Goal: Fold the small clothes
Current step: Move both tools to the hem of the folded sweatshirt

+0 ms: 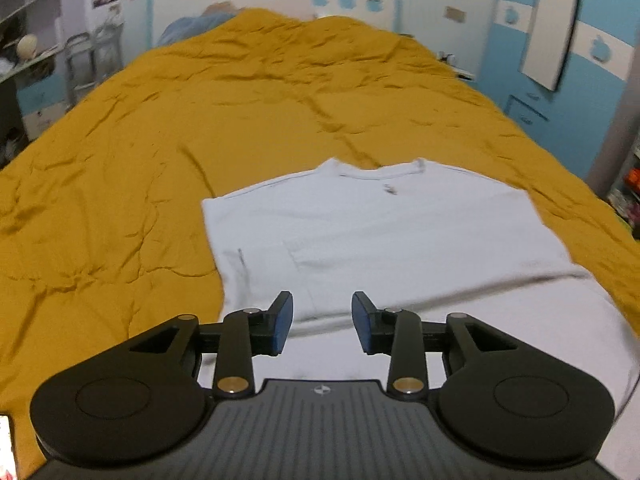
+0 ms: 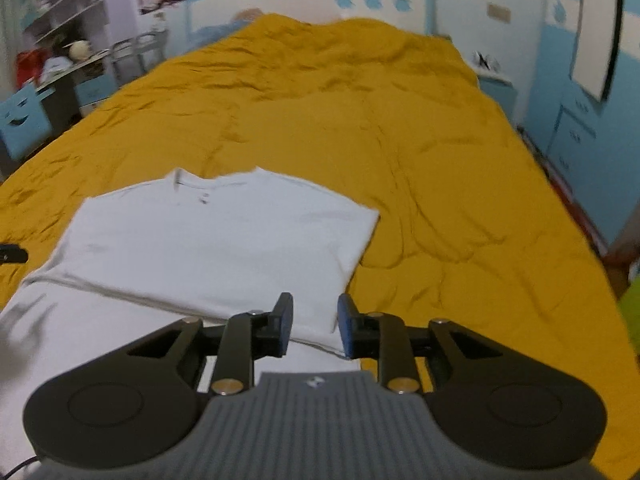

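Observation:
A white T-shirt (image 1: 384, 236) lies flat on a mustard-yellow bedspread (image 1: 168, 120), collar toward the far end, with both sleeves folded in over the body. My left gripper (image 1: 322, 324) is open and empty, just above the shirt's lower left part. In the right wrist view the same shirt (image 2: 216, 248) lies left of centre on the bedspread (image 2: 460, 184). My right gripper (image 2: 314, 326) is open and empty over the shirt's lower right edge. A dark tip of the left gripper (image 2: 12, 256) shows at the left border.
The bed fills most of both views, with a white and blue headboard (image 1: 272, 0) at the far end. Shelves and a metal rack (image 1: 88, 56) stand to the left. Blue and white cabinets (image 2: 576, 128) and a nightstand (image 2: 492, 80) stand to the right.

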